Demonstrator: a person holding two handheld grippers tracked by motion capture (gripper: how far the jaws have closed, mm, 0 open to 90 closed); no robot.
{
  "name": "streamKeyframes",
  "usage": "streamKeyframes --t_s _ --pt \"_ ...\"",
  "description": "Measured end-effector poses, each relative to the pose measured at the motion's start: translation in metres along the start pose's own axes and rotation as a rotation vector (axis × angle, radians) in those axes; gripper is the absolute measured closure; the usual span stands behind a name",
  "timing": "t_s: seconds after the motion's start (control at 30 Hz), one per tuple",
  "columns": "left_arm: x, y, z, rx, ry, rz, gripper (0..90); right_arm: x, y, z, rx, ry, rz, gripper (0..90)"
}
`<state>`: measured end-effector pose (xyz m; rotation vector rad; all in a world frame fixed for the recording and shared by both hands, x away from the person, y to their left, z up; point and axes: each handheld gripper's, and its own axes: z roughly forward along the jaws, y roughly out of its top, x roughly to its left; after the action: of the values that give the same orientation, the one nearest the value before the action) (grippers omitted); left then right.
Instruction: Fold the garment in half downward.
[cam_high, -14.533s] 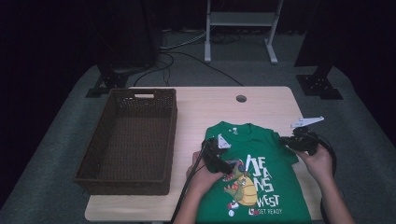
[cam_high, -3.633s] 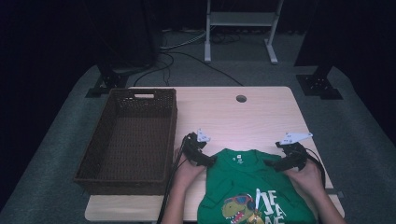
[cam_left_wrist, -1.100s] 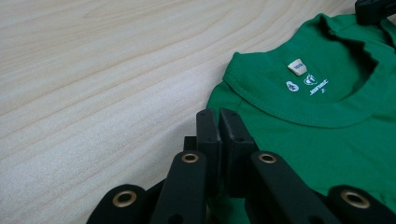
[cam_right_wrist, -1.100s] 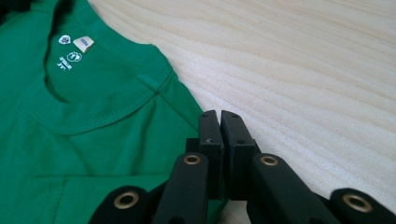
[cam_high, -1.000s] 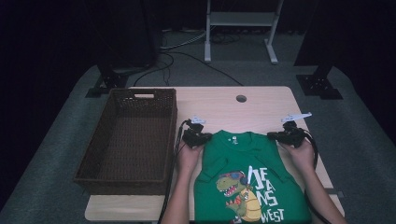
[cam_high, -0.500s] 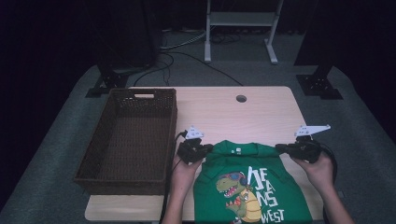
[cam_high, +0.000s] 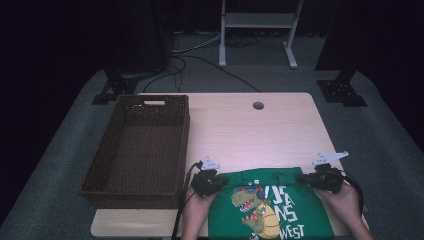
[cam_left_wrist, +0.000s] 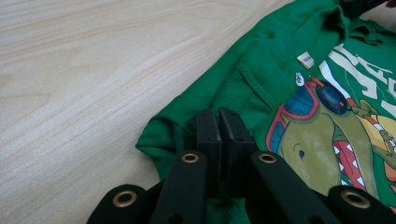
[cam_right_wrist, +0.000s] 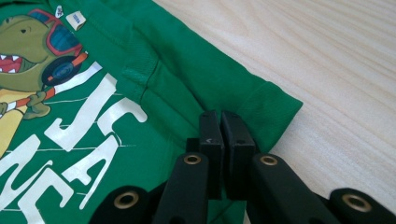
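A green T-shirt (cam_high: 272, 207) with a dinosaur print lies flat at the near edge of the desk (cam_high: 240, 130), toward its right corner, its lower part running off the bottom of the high view; the left gripper (cam_high: 209, 181) has its jaws pressed together on the fabric at the shirt's far left corner, and the right gripper (cam_high: 320, 179) has its jaws clamped the same way on the far right corner, a hand behind each; in the left gripper view the black jaws meet over a bunched green fold, and in the right gripper view they pinch the cloth just beside the sleeve hem; left of the shirt, along the desk's left edge, stands a dark brown wicker basket (cam_high: 107, 170), and nothing can be seen inside it; beyond the shirt the pale wood runs bare to a round cable hole (cam_high: 258, 105) near the far edge; past the desk lie grey carpet, black cables (cam_high: 200, 60) and a white metal frame (cam_high: 255, 22) against a dark room.
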<state>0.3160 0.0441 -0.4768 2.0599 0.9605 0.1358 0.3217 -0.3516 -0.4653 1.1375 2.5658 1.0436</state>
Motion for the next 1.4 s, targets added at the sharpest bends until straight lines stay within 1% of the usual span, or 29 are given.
streamKeyframes --t_s 0.13,0.2,0.3,0.47,0.53,0.57,0.63,0.73,0.83,0.97,1.13,1.23,1.3,1.33,1.4 --pt "0.000 0.006 0.005 0.000 0.037 0.014 88.0 -0.002 0.002 0.002 -0.007 -0.007 0.003 88.7" --pt "0.004 0.010 0.009 0.000 0.045 0.009 88.0 -0.004 0.005 0.004 -0.007 -0.021 -0.001 88.7" --pt "0.009 0.019 0.015 0.002 0.059 0.017 88.0 -0.010 0.010 0.007 -0.008 -0.036 0.005 88.7" --pt "0.025 0.035 0.026 0.011 0.068 0.008 87.9 -0.023 0.021 0.014 -0.014 -0.059 0.027 88.6" --pt "0.032 0.042 0.031 0.006 0.074 0.003 88.0 -0.030 0.027 0.018 -0.017 -0.067 0.037 88.7" --pt "0.036 0.045 0.034 -0.001 0.081 -0.003 88.0 -0.033 0.031 0.021 -0.018 -0.074 0.040 88.6" --pt "0.042 0.052 0.039 0.003 0.097 0.000 88.0 -0.040 0.037 0.026 -0.025 -0.086 0.054 88.6" --pt "0.051 0.062 0.045 0.006 0.117 0.004 88.0 -0.049 0.046 0.033 -0.046 -0.105 0.073 88.6" --pt "0.060 0.070 0.050 0.003 0.136 0.005 88.0 -0.058 0.053 0.040 -0.069 -0.112 0.096 88.6" --pt "0.068 0.080 0.057 0.010 0.169 0.018 88.0 -0.067 0.061 0.047 -0.085 -0.122 0.113 88.6" --pt "0.074 0.090 0.064 0.024 0.200 0.036 87.9 -0.072 0.070 0.053 -0.082 -0.155 0.116 88.6" --pt "0.075 0.093 0.066 0.031 0.203 0.036 88.0 -0.077 0.072 0.055 -0.094 -0.150 0.133 88.7" --pt "0.076 0.093 0.064 0.029 0.191 0.023 88.0 -0.079 0.074 0.056 -0.096 -0.147 0.143 88.7" --pt "0.077 0.093 0.062 0.021 0.181 0.008 88.0 -0.079 0.074 0.056 -0.094 -0.148 0.143 88.7" --pt "0.076 0.091 0.056 -0.006 0.167 0.002 87.9 -0.077 0.074 0.054 -0.101 -0.152 0.134 88.8"
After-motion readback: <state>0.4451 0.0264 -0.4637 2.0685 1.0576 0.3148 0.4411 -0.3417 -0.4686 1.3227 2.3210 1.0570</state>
